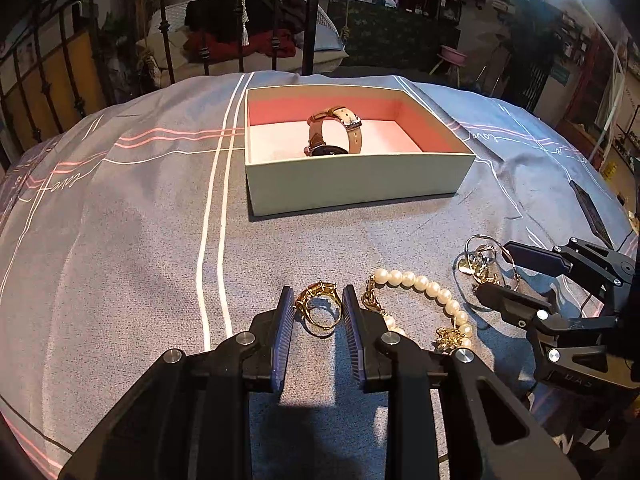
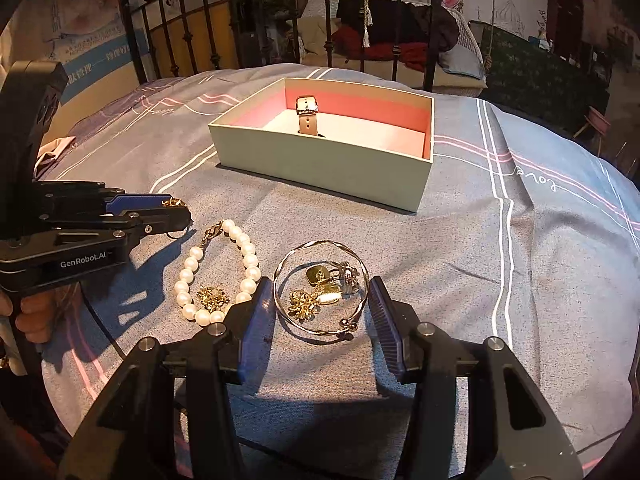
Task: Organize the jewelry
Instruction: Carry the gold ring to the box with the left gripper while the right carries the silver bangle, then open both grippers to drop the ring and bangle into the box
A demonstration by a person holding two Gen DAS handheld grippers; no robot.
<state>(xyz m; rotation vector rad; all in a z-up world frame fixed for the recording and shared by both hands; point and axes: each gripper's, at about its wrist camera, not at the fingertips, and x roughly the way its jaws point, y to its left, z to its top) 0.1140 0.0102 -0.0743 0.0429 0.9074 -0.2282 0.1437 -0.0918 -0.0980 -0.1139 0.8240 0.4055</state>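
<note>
Jewelry lies scattered on a grey-blue bedspread (image 1: 140, 260) with white and pink stripes, woven and slightly rumpled. A gold ring with a faceted yellow stone setting (image 1: 319, 307) stands on edge between the ribbed blue pads of the left gripper (image 1: 318, 312), which has closed on it; its hoop faces the camera, stone uppermost. In the right wrist view only a bit of gold and a sliver of hoop show past that gripper's black fingers.

Just right of the left gripper curves a pearl bracelet of round cream beads with a gold clasp (image 1: 424, 292); its near end and a small gold charm cluster are partly hidden behind the gripper's finger. Its long axis runs away from the gripper, towards the box.

The right gripper (image 2: 320, 312) stands open around a thin twisted silver wire bangle with ball ends (image 2: 320, 292); the left pad looks to meet the bangle's rim, the right pad stands just apart. Inside the bangle sits a tangle of small gold and silver pieces (image 2: 324, 288), too jumbled to tell apart, perhaps earrings and a ring.

Ahead of both grippers sits a shallow rectangular pale-green cardboard box with pink inner walls (image 1: 352, 184). In it a wristwatch with a tan leather strap (image 1: 334, 132) stands looped upright, its dark face partly cut off by the near wall.
</note>
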